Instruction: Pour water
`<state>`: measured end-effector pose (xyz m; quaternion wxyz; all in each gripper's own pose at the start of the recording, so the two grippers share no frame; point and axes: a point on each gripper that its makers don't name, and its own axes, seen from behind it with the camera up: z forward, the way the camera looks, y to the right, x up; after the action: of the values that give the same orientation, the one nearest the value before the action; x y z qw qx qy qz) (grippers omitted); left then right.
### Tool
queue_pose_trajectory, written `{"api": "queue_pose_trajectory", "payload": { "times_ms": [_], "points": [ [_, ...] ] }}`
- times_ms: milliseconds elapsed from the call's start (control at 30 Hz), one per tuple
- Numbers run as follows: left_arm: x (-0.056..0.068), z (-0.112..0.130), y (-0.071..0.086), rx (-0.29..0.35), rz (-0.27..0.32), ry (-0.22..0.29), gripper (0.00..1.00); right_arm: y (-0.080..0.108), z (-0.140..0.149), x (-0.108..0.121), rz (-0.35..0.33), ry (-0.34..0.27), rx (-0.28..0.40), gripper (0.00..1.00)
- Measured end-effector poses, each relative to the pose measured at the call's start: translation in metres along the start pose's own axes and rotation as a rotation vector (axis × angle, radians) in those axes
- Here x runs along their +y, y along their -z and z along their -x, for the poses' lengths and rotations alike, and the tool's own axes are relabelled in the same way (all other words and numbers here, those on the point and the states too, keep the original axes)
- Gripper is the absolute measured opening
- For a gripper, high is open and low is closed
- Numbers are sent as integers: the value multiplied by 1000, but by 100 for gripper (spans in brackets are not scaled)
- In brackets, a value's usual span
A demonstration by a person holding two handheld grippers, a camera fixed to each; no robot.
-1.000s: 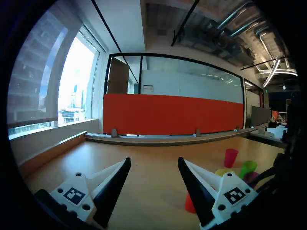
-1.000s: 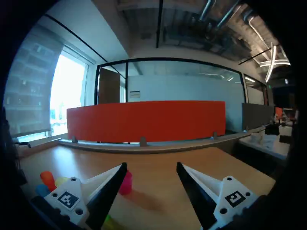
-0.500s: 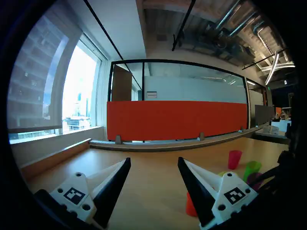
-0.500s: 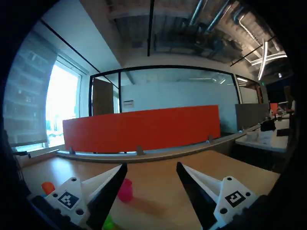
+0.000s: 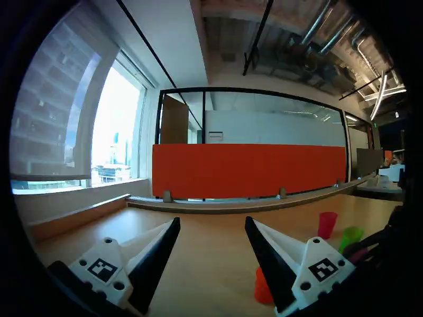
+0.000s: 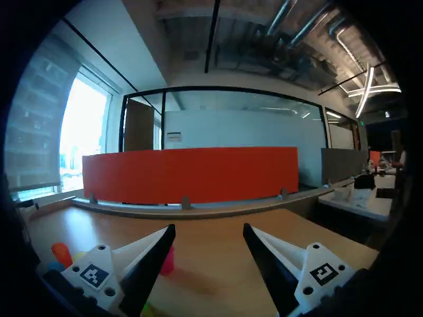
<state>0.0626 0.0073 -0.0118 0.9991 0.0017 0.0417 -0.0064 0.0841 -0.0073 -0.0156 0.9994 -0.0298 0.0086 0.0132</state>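
Two claws are up over the wooden surface point(image 5: 211, 269), one per view, and both stand wide, with bare wood showing in the gap and nothing gripped. In the left gripper view the left claw point(image 5: 212, 218) is held level and low. Its two fingers point straight ahead toward the orange partition point(image 5: 248, 170) at the far edge, and a bright window point(image 5: 116, 153) lies off to its left. Three cups can be counted there with confidence, all on the claw's right. A pink cup point(image 5: 327, 224) stands upright ahead and to the right of the right finger. A green cup point(image 5: 350, 238) is just beside it and nearer. An orange cup point(image 5: 260, 288) sits low down, partly hidden behind the right finger (a purplish sliver past the green one could be a fourth, but too little of it shows to say). Whether any cup holds water cannot be told from this low angle. In the right gripper view the right claw point(image 6: 208, 226) has the same pose: level, low, aimed at the partition. Here the cups lie to the claw's left. The pink cup point(image 6: 168, 262) peeks out from behind the left finger's inner edge, and the orange cup point(image 6: 61, 253) sits well off beyond that finger's outer side. Small scraps of other colours around it are too hidden to count.
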Motion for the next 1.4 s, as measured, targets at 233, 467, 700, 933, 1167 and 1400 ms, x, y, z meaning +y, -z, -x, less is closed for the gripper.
{"api": "queue_pose_trajectory", "payload": {
  "times_ms": [233,467,700,933,1167,1400],
  "points": [
    [-6,12,1,1,-7,1,90,1,-10,-2,5,20,2,99],
    [-14,30,4,-22,-14,-6,90,1,-8,-4,9,30,-5,99],
    [-13,38,3,-25,-6,-6,90,1,-7,-8,6,31,-12,99],
    [-13,47,1,-32,-7,-13,90,2,-10,-7,7,32,-10,99],
    [-15,49,-1,-41,-9,-10,90,3,-9,-6,8,27,-11,100],
    [-15,57,-3,-63,-11,-10,90,6,-9,-4,9,22,-10,99]
  ]
}}
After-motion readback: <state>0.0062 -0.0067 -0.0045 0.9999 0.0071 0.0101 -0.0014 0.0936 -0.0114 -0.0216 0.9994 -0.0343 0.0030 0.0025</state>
